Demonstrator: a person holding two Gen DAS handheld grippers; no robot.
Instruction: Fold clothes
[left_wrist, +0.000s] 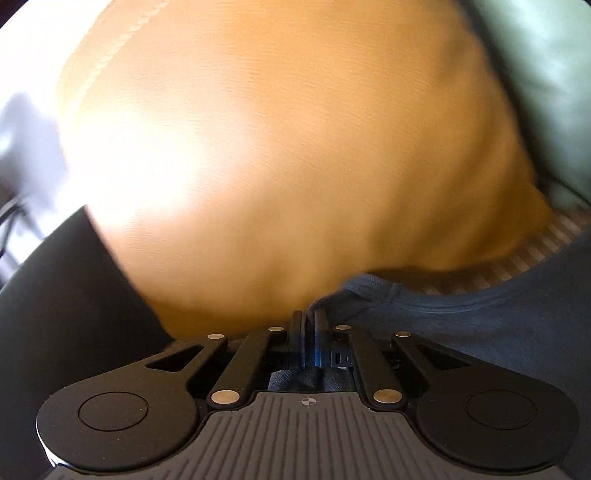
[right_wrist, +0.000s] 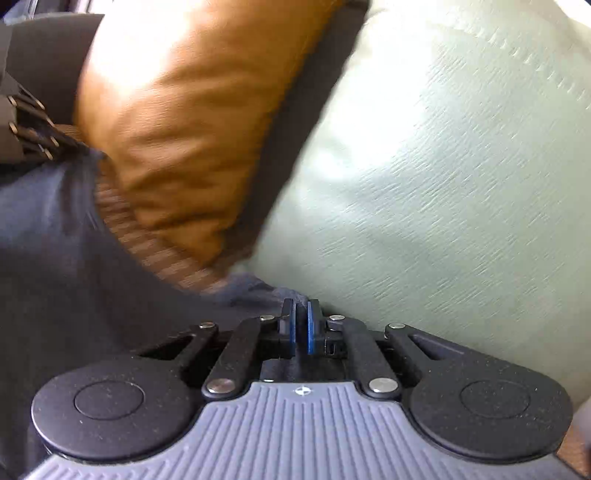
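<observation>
A dark navy garment (left_wrist: 480, 317) stretches away to the right in the left wrist view, and my left gripper (left_wrist: 309, 317) is shut on a bunched edge of it. In the right wrist view the same navy garment (right_wrist: 55, 236) runs off to the left, and my right gripper (right_wrist: 300, 310) is shut on another edge of it. The left gripper's body (right_wrist: 26, 125) shows at the far left of the right wrist view, at the garment's other end. The cloth hangs taut between the two grippers. Both views are blurred by motion.
An orange cushion (left_wrist: 277, 147) fills the space right ahead of the left gripper. A pale green cushion (right_wrist: 443, 166) stands in front of the right gripper. A brown striped surface (left_wrist: 517, 254) lies beneath them. A dark chair back (left_wrist: 55, 295) sits at the left.
</observation>
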